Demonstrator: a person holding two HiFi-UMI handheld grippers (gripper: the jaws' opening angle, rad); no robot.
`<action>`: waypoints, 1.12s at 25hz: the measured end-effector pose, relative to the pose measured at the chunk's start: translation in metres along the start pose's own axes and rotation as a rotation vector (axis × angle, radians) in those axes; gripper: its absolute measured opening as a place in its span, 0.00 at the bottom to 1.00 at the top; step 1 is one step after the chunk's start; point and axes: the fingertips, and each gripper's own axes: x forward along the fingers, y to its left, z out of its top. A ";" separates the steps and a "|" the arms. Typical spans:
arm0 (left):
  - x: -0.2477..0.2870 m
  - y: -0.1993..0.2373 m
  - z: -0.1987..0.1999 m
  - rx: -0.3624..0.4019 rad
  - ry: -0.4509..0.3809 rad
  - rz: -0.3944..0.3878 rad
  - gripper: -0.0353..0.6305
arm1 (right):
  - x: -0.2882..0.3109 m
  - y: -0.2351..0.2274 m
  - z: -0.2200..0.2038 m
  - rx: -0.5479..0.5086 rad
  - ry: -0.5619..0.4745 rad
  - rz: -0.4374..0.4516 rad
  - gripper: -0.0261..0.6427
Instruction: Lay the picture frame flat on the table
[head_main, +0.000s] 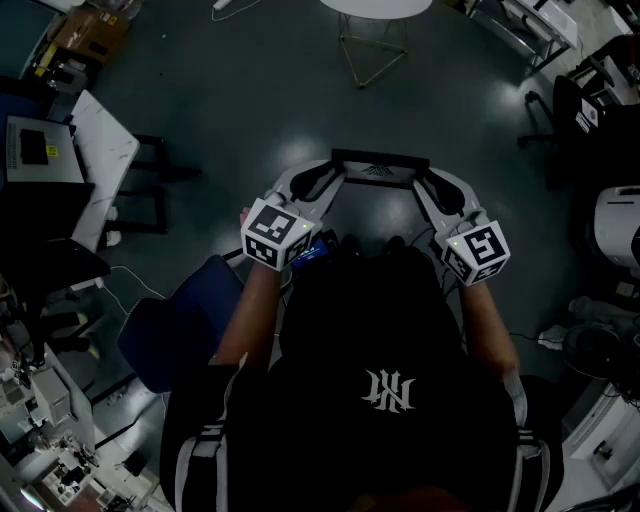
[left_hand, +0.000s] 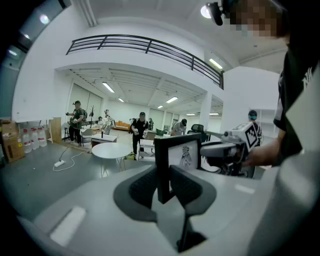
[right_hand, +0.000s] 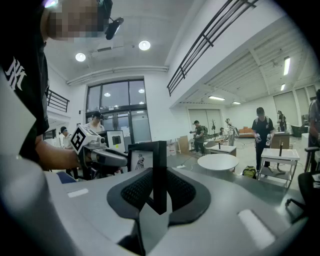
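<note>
– Where is the picture frame (left_hand: 179, 155) right now?
– Up in the air in front of me, standing upright and caught by its two side bars. My left gripper (left_hand: 167, 184) has its jaws closed on one black side bar. The bar stands straight up between the two pads, and they press on it from both sides
– And the other side?
– My right gripper (right_hand: 159, 192) does the same on the opposite bar. Its jaws stand fairly wide because the bar fills the gap between them, and both pads bear on it
– Can you see the picture itself?
– Yes, just past either pair of jaws: a white sheet with a small dark figure, inside the black border. In each gripper view the other gripper shows beyond the frame, at its far edge
– What lies under it?
– In the head view the grey floor (head_main: 250, 90) lies below the jaws and the frame. The frame's top bar runs from one pair of jaws across to the other
– Anything else around?
– A round white table (left_hand: 111, 150) stands well beyond the jaws, out on the floor, and several people (left_hand: 138, 132) stand farther off still, behind it. The frame touches only my two pairs of jaws
</note>
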 end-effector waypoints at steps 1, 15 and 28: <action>-0.001 0.000 -0.001 -0.003 0.004 -0.005 0.17 | 0.000 0.001 0.000 0.000 0.001 -0.003 0.17; -0.007 0.011 -0.001 0.008 0.006 -0.064 0.17 | 0.006 0.012 -0.001 -0.003 0.016 -0.067 0.17; 0.004 0.015 0.008 0.023 -0.005 -0.154 0.17 | 0.004 0.009 0.003 0.001 0.022 -0.147 0.17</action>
